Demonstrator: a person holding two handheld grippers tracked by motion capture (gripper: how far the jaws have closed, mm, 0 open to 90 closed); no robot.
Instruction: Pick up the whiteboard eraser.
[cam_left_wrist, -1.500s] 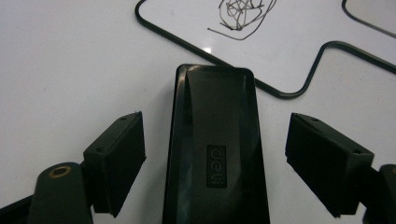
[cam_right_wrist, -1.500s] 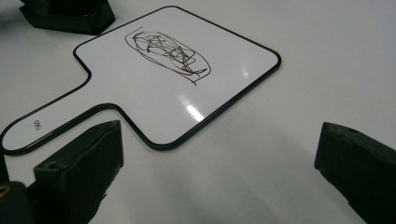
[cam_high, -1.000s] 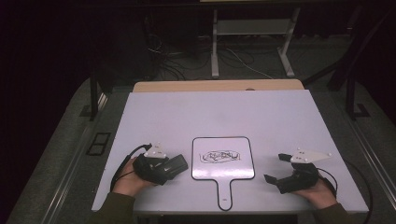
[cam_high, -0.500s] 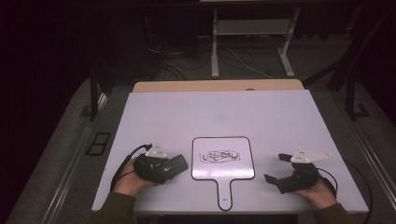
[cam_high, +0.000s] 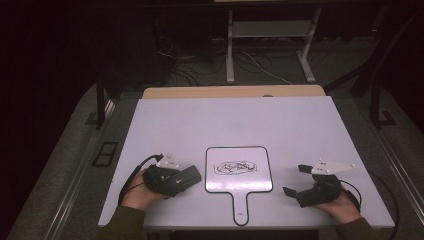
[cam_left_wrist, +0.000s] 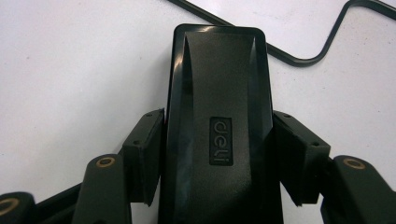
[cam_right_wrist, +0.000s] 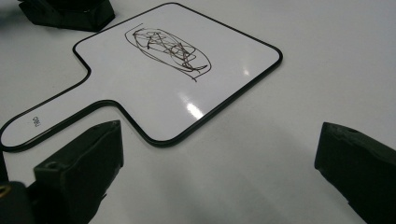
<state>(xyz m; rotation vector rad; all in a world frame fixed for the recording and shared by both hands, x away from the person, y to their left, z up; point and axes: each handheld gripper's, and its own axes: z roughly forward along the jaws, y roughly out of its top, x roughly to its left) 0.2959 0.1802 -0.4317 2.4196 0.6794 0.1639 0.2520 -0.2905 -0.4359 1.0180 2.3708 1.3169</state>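
From above, your left tool (cam_high: 192, 175) lies on the white worktop (cam_high: 280, 125) just left of the paddle-shaped whiteboard (cam_high: 239, 182), which sits between your hands. The left gripper view adds that its jaws have just been closing and now clamp a black eraser (cam_left_wrist: 217, 121) marked "deli". Your right tool (cam_high: 295, 181) rests wide with nothing between its jaws, and its own view shows the scribble (cam_right_wrist: 168, 49) clearly.

My grippers (cam_high: 292, 182) are black, each topped by a grey three-cornered plate (cam_high: 332, 167); brass rivets (cam_left_wrist: 105, 162), black cables (cam_high: 134, 175), olive sleeves (cam_high: 122, 222).
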